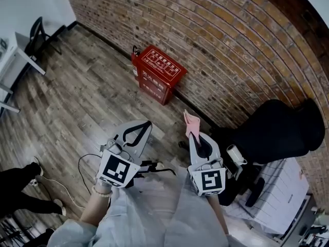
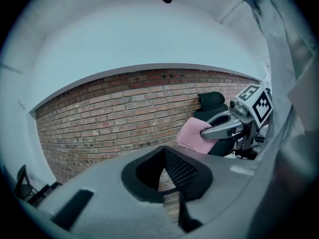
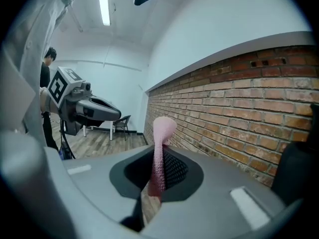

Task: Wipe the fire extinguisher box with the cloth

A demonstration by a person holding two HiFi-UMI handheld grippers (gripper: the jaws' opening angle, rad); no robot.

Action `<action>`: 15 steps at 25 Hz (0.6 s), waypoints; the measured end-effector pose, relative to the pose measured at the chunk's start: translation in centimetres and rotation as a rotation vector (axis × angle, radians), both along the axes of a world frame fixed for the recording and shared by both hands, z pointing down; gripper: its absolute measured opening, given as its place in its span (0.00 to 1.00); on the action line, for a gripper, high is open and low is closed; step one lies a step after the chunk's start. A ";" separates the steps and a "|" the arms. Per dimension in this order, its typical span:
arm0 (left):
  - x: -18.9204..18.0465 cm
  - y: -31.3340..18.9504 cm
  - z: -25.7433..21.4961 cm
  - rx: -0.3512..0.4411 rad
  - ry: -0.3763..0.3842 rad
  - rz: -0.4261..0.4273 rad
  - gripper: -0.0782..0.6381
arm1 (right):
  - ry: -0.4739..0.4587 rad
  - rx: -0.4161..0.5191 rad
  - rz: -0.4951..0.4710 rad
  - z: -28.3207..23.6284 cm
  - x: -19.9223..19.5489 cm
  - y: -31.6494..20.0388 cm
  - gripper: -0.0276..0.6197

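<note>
The red fire extinguisher box (image 1: 159, 72) sits against the brick wall (image 1: 231, 45), long axis along it, printed top facing up. Both grippers are well short of the box. The right gripper (image 1: 193, 134) is pinching the pink cloth (image 1: 191, 121), which pokes toward the box. Looks soft and floppy, so 1 edge grip seems fine. The left gripper (image 1: 147, 123) is closed on nothing.

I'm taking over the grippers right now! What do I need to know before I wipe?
Right gripper: shut on the soft pink cloth, which it holds up in the air.
Left gripper: shut, with nothing in it.
Red rectangular fire extinguisher box: on the wooden floor against the brick wall, ahead of both grippers and apart from them.
Done: the cloth is gripped.
Left: carry the cloth to the box and wipe it.
</note>
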State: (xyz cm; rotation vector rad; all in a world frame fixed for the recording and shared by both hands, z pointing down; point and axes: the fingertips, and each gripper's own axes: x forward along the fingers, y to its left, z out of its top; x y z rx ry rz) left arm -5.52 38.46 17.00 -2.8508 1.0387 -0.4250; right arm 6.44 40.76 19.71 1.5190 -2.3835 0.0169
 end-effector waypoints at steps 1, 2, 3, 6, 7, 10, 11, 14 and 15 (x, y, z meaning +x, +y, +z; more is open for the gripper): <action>0.0 -0.1 0.0 0.002 -0.003 -0.001 0.11 | 0.002 0.000 -0.001 0.0 0.0 -0.1 0.09; 0.0 -0.1 0.0 0.003 -0.005 -0.002 0.11 | 0.003 0.000 -0.003 0.0 0.0 -0.2 0.09; 0.0 -0.1 -0.1 0.005 -0.001 -0.004 0.11 | 0.005 0.001 -0.006 -0.1 0.0 -0.2 0.09; 0.2 -0.2 -0.3 0.009 0.008 -0.011 0.11 | 0.009 0.007 -0.011 -0.3 0.2 -0.3 0.09; 0.2 -0.2 -0.3 0.010 0.007 -0.015 0.11 | 0.011 0.011 -0.013 -0.4 0.4 -0.4 0.09; 0.7 -0.4 -0.7 0.018 0.016 -0.022 0.11 | 0.017 0.019 -0.014 -0.8 0.9 -0.7 0.09; 0.7 -0.5 -0.9 0.023 0.019 -0.021 0.11 | 0.018 0.020 -0.011 -0.9 1.0 -0.9 0.09; 0.4 -1.0 -1.0 0.035 0.012 -0.018 0.11 | 0.019 0.030 -0.003 -1.0 0.9 -1.4 0.09; 0.3 -1.1 -1.0 0.036 0.008 -0.019 0.11 | 0.020 0.034 -0.002 -1.1 0.9 -1.5 0.09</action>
